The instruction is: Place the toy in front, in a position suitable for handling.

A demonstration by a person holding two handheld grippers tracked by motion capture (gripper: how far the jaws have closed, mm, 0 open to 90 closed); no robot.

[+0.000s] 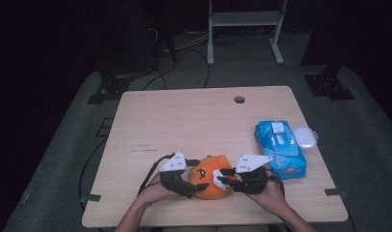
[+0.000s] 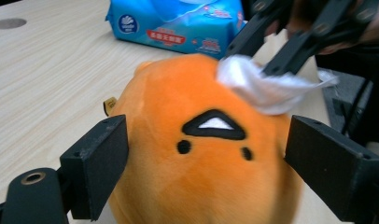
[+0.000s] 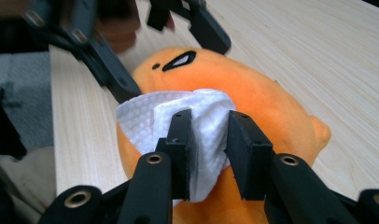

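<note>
Nearest me: left gripper (image 2: pixel 197 158) has its fingers (image 2: pixel 96 163) spread wide around the orange plush toy (image 2: pixel 201 163), one pad on each flank, bracing it face-up. Pads look in contact with the fur, so I read that as a wide hold.

Toy sits at the near edge of the tabletop (image 1: pixel 184 121), centre, between my two hands.

Right gripper (image 3: pixel 208 149) comes in from the toy's far side with a crumpled white wet wipe (image 3: pixel 197 121) pinched between its fingers (image 3: pixel 246 149). Gap is narrow and the wipe bunches through it, so it's gripped, though not hard. Wipe is touching the toy's crown, above the face.

Step in hand, as I judge it: wiping the plush. Doing it well means keeping the left brace firm so the toy doesn't roll, pressing lightly, and dragging the wipe along the fur in short strokes. Watch the loose pinch; the wipe could slip.

Farther right: blue wet-wipe pack (image 1: pixel 280 147), well apart.
</note>
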